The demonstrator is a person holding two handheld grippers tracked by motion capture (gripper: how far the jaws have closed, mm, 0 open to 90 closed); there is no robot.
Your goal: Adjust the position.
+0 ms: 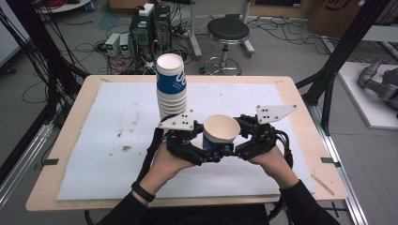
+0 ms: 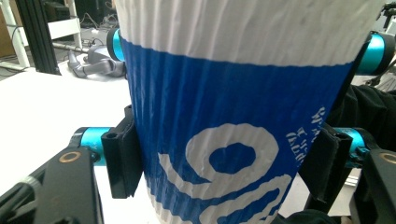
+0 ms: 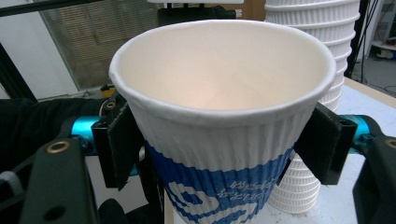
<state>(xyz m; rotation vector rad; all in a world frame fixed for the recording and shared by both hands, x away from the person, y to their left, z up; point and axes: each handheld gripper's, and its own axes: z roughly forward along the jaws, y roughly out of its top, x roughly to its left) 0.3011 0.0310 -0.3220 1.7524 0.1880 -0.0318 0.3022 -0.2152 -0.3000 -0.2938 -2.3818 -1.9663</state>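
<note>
High view | left tongs [image 1: 212,152], right tongs [image 1: 228,149]: both clamp paper cup [image 1: 220,132]

Place: I work in a robotics lab, not a home or shop.
Floor: bare grey, strewn with loose cables [image 1: 281,28].
Equipment: computer towers [image 1: 151,29] and small power units [image 1: 117,44] stand behind my table [image 1: 56,154].
Frame: black metal struts [image 1: 349,44] rise around my table.
Seating: a black round stool [image 1: 228,32] on a chrome base.
Robot part: a grey arm [image 1: 378,82] lies on a white board to my right.
</note>
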